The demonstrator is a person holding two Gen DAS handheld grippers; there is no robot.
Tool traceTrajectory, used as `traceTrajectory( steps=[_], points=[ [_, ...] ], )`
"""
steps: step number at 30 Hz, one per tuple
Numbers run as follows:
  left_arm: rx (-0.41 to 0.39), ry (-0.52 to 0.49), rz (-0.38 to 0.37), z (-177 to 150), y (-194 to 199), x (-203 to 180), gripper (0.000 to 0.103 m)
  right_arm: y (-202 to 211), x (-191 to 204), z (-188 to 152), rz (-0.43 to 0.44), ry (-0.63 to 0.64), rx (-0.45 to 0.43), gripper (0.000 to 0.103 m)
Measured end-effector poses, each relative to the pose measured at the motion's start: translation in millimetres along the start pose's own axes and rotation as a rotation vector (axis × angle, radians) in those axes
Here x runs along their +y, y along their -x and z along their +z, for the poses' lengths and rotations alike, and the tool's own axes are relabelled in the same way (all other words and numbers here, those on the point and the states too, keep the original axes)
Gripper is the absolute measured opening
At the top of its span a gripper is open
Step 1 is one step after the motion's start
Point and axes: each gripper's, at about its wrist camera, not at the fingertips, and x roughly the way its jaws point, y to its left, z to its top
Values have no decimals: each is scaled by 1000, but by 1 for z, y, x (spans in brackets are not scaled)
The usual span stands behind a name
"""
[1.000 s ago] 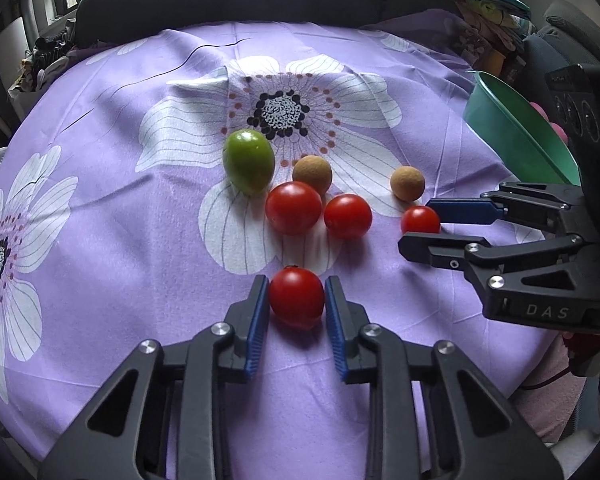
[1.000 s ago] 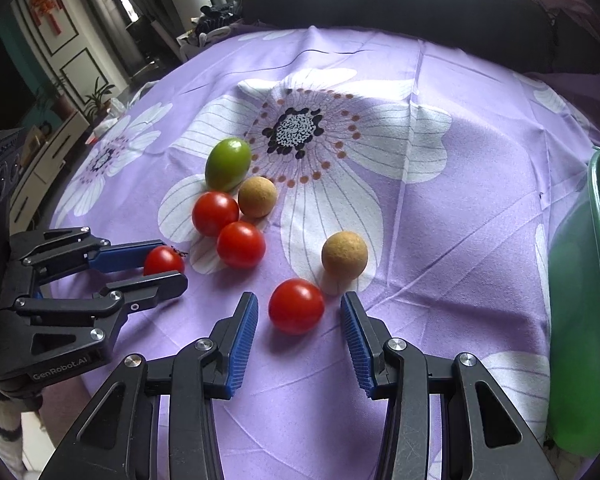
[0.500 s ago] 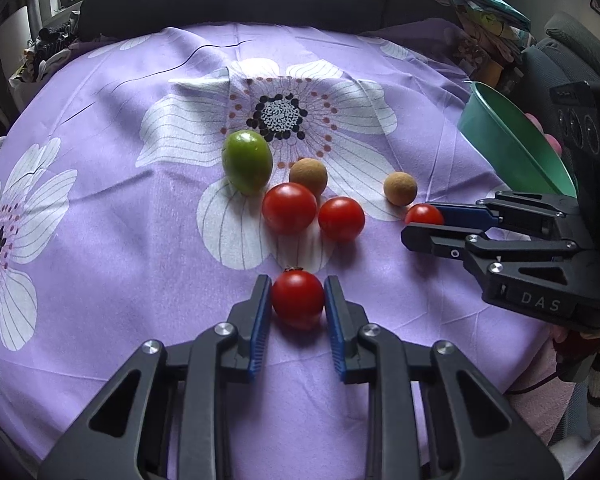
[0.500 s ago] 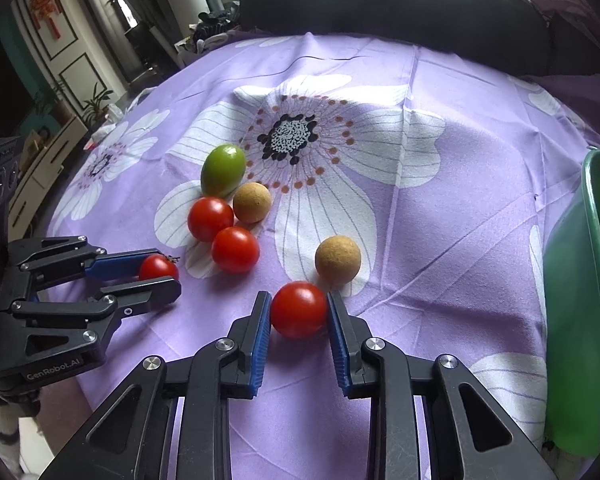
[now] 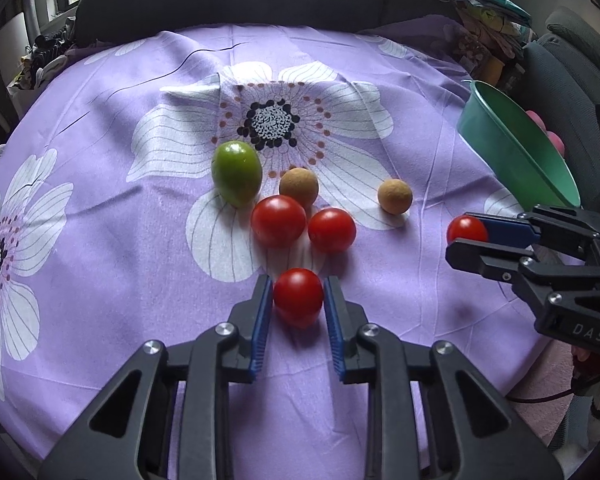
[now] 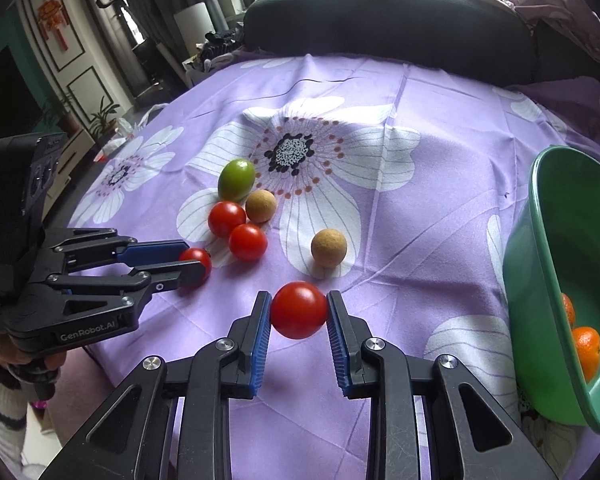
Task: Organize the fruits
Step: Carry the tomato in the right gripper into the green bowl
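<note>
With a tomato (image 6: 299,310) clenched in each gripper, your right gripper (image 6: 299,312) sits nearer the green bowl (image 6: 540,264), off to its fingers' right.

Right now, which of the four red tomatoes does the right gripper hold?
The right gripper holds the tomato nearest the green bowl, below the lone brown ball.
</note>
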Motion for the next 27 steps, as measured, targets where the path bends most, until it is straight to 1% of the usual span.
traceTrajectory(
  steps=[3, 5, 6, 10, 16, 19, 23, 27],
  points=[
    [5, -10, -1, 0, -4, -2, 26, 1, 0, 0, 3, -3, -3, 30],
    [15, -16, 22, -1, -9, -2, 24, 0, 0, 1, 4, -3, 0, 30],
    [2, -21, 24, -2, -8, -3, 25, 0, 0, 0, 5, -1, -1, 30],
    [-17, 15, 4, -1, -5, 1, 24, -1, -1, 0, 8, -2, -1, 30],
    [-51, 4, -14, 2, 11, -6, 24, 3, -5, -1, 10, -16, -16, 30],
    [-74, 4, -39, 8, 20, -12, 24, 11, -8, -1, 12, -26, -36, 30],
    [-97, -20, -79, 20, 28, -26, 24, 26, -15, -1, 8, -40, -71, 30],
    [-114, -67, -95, 32, 31, -48, 24, 44, -26, -1, -12, -59, -108, 30]
  ],
)
